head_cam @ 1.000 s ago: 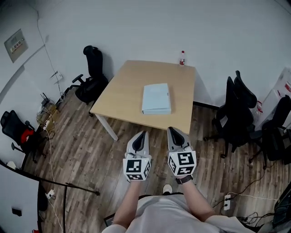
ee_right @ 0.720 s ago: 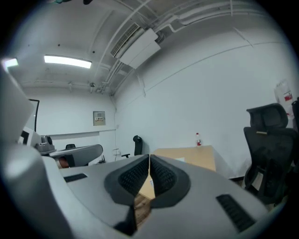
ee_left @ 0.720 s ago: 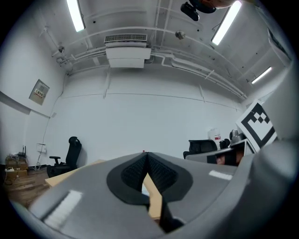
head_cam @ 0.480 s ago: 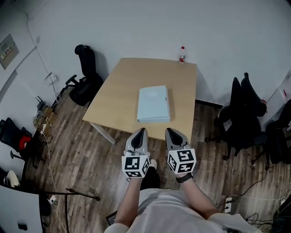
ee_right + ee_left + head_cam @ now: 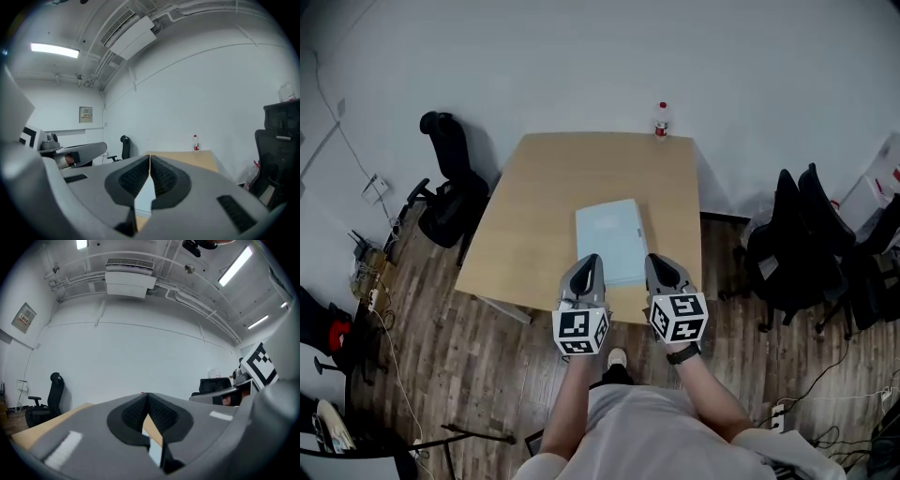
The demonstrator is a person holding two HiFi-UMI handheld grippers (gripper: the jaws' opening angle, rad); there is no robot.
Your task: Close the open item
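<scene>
The pale blue flat item (image 5: 609, 239) lies on the wooden table (image 5: 534, 216), toward its near edge. In the head view it sits just beyond the tips of the left gripper (image 5: 589, 262) and right gripper (image 5: 659, 263), between the two. Its long axis runs away from the person toward the wall, skewed slightly left. It looks thin and rectangular, lying flat with a plain face up. Both grippers' jaws are pressed together, holding nothing

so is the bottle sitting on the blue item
No, the bottle stands at the far edge of the table, well apart from the blue item lying nearer the person.
</scene>
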